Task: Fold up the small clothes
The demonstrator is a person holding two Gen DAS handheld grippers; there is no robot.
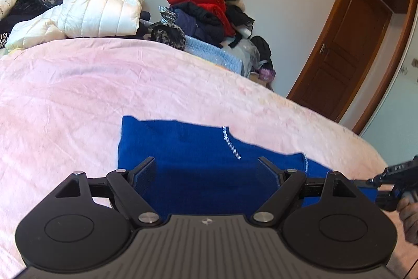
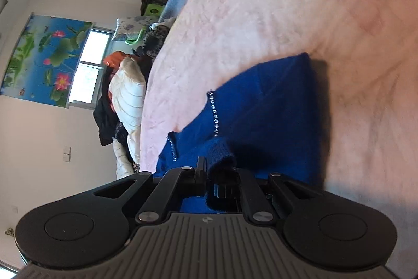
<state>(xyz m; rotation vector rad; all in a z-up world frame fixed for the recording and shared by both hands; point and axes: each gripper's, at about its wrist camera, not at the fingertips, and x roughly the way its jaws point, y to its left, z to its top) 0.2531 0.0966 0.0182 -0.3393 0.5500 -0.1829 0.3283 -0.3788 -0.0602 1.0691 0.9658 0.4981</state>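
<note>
Closest to my left camera, the left gripper (image 1: 206, 169) has its jaws spread wide, hovering over the blue sweater (image 1: 198, 148), nothing between them. That sweater lies on the pink blanket (image 1: 78, 96), its near part hidden behind the gripper body. At three o'clock my right gripper (image 1: 386, 182) is cut off by the frame edge. From the right wrist I see what the left view hides: the right gripper (image 2: 216, 169) is clamped on a ribbed fold of the sweater (image 2: 261, 109), the fingertips buried in cloth. Clothes pile (image 1: 206, 12) sits blurred at twelve o'clock.
</note>
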